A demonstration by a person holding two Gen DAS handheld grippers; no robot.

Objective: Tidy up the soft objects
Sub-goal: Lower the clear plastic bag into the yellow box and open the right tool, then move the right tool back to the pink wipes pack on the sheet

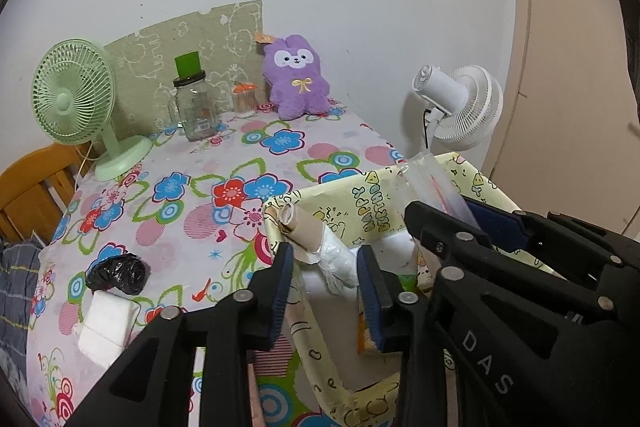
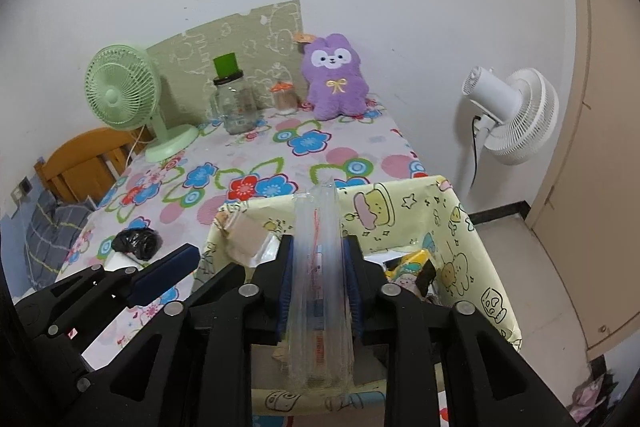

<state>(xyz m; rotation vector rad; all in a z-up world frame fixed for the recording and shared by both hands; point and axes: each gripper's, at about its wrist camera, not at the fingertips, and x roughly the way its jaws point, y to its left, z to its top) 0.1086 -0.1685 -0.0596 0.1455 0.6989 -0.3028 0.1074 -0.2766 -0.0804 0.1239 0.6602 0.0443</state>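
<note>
My left gripper [image 1: 325, 251] hovers over the near corner of a yellow cartoon-print box [image 1: 372, 195]. A roll of white plastic film on a cardboard tube [image 1: 320, 243] lies slanted between its blue pads, tube end on the box's corner; the jaws stand slightly apart around it. My right gripper [image 2: 319, 241] is shut on a long clear plastic pack [image 2: 318, 267] with red print, which sticks out above the box [image 2: 400, 211]. In the left wrist view that pack [image 1: 432, 183] rises from the right gripper [image 1: 442, 207]. A purple plush [image 1: 296, 79] leans on the wall at the table's far end.
On the flowered tablecloth lie a black bag bundle [image 1: 120, 273] and a white tissue pack [image 1: 106, 323] at the near left. A green fan [image 1: 74, 95], a glass jar [image 1: 196, 107] and a small swab jar [image 1: 245, 103] stand at the back. A white fan [image 1: 460, 103] stands beyond the table's right edge.
</note>
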